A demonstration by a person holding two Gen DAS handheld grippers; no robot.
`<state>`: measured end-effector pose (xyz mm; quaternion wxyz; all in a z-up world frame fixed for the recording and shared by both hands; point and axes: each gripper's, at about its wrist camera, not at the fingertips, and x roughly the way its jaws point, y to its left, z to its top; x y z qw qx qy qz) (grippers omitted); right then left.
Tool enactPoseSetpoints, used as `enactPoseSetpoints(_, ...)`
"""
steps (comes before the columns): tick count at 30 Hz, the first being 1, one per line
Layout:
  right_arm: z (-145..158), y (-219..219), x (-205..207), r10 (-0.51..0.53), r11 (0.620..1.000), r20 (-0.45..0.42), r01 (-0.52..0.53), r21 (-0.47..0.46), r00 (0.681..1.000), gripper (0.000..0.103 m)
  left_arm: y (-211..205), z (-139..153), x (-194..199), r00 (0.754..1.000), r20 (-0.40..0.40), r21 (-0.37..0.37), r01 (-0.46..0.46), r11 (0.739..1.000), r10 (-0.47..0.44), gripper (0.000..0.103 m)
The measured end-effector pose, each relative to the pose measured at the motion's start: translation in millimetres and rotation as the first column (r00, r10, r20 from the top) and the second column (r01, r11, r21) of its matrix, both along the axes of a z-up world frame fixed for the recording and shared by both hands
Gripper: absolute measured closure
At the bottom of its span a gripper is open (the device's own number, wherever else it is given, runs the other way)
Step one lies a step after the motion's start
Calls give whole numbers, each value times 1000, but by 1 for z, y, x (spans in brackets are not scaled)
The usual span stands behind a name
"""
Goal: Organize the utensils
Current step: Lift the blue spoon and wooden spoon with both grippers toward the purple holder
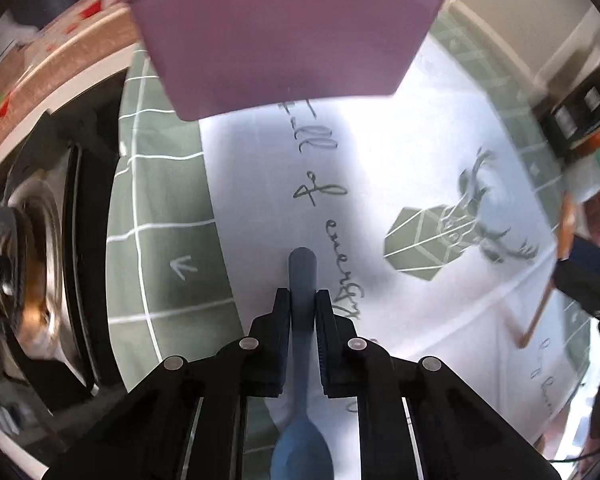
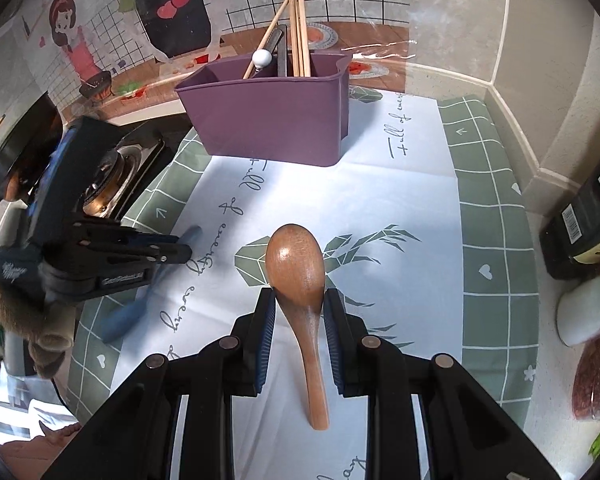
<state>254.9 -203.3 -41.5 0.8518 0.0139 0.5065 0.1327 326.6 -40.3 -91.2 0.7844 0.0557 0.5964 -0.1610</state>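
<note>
My left gripper (image 1: 302, 300) is shut on a blue spoon (image 1: 302, 400); its handle tip points forward and its bowl hangs toward the camera. The same gripper (image 2: 180, 250) and blue spoon (image 2: 128, 316) show at the left of the right wrist view, above the cloth. My right gripper (image 2: 299, 296) is shut on a brown wooden spoon (image 2: 300, 280), bowl forward, handle toward the camera. It shows at the far right of the left wrist view (image 1: 556, 264). The purple utensil holder (image 2: 272, 116) stands ahead, holding chopsticks (image 2: 300, 28) and a white-tipped utensil (image 2: 261, 58). It also fills the top of the left wrist view (image 1: 284, 36).
A white and green printed cloth (image 2: 380, 200) covers the counter. A gas stove (image 2: 108, 176) sits to the left. Dark bottles and jars (image 2: 584, 216) stand at the right edge. A wall with a cartoon sticker (image 2: 72, 40) runs behind the holder.
</note>
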Motion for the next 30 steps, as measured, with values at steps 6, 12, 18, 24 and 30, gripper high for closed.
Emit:
enactPoseSetpoints(6,5,5,-5,-18,1000,6,18,19,1000,81,28,44,-47,976,197,-162,-59,985,91,90)
enactPoseSetpoints(12,37,13,-11,-16,1000,82,14,27,996,97,33,92,-67,937,319,-254,-58,965,141,90)
enactPoseSetpoints(18,80,28,-12,66,998,207,-61,-31,976,97,43,155,-77,878,464,-280,16,960,120,90)
enactPoseSetpoints(24,34,48,7,241,969,71,-236,-74,968,63,56,168,-77,868,477,-278,0,960,138,90)
enactPoseSetpoints(30,-33,58,34,232,962,-61,-238,-133,971,63,68,154,-83,880,443,-278,-44,960,169,90)
